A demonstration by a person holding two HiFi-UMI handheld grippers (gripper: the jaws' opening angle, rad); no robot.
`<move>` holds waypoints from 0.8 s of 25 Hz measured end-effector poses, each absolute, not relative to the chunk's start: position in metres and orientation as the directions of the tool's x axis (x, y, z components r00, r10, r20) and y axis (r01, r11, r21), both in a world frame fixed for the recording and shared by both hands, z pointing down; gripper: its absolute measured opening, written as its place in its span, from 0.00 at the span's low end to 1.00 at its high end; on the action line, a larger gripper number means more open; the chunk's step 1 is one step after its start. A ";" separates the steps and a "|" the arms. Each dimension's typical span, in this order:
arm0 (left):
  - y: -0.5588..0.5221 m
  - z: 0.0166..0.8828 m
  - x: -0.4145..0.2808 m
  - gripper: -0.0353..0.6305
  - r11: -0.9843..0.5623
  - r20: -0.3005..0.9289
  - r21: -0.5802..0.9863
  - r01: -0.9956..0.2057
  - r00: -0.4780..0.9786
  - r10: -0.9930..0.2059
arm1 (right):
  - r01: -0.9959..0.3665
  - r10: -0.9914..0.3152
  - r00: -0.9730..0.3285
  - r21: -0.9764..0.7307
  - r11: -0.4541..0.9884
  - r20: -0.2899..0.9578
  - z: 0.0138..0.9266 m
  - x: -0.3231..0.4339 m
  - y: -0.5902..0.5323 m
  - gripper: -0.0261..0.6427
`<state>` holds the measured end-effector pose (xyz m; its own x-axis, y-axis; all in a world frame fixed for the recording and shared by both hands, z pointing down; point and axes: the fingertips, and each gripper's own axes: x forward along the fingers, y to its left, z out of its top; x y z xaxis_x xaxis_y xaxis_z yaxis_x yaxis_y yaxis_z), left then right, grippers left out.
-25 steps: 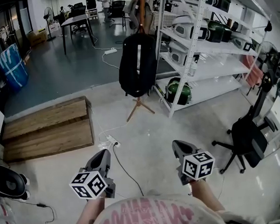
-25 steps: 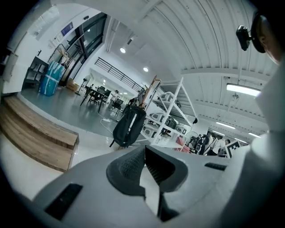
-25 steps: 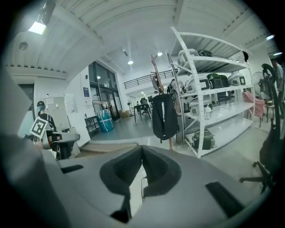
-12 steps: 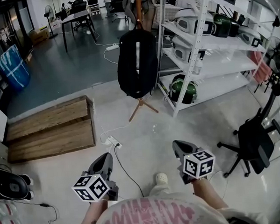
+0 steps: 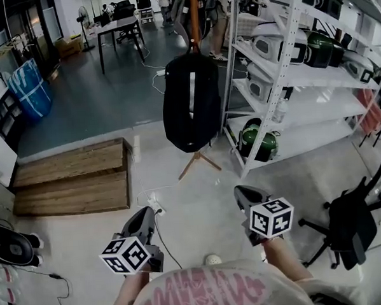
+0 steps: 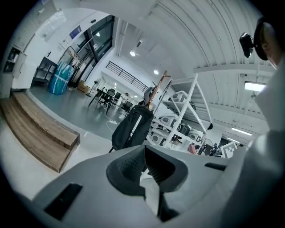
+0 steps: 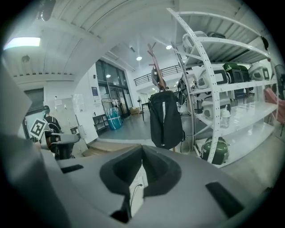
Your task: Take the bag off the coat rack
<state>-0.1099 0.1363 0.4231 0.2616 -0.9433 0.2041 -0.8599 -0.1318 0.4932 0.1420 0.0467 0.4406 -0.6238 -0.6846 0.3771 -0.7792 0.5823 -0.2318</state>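
The bag is hanging on the coat rack, ahead of the left gripper and the right gripper; a shelving unit is standing just right of the rack; steps are lying to its left; an office chair is sitting far right; a power strip is lying between steps and rack.

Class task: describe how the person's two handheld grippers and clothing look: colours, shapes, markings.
The left claw and right claw are grey moulded shells tapering forward, with dark textured pads inside. The left cube and right cube are white with black square markers. The person wears a pale pink shirt with darker pink print.
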 end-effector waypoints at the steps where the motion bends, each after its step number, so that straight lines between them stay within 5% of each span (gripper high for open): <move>1: 0.129 0.421 -0.106 0.06 -0.130 0.197 0.493 -0.860 0.256 -0.946 | -0.774 -0.682 -0.630 -0.230 0.589 0.373 0.438 0.145 0.038 0.05; 20: 0.069 0.438 -0.079 0.06 -0.077 0.213 0.495 -0.865 0.207 -0.955 | -0.733 -0.643 -0.678 -0.268 0.625 0.357 0.453 0.166 -0.035 0.05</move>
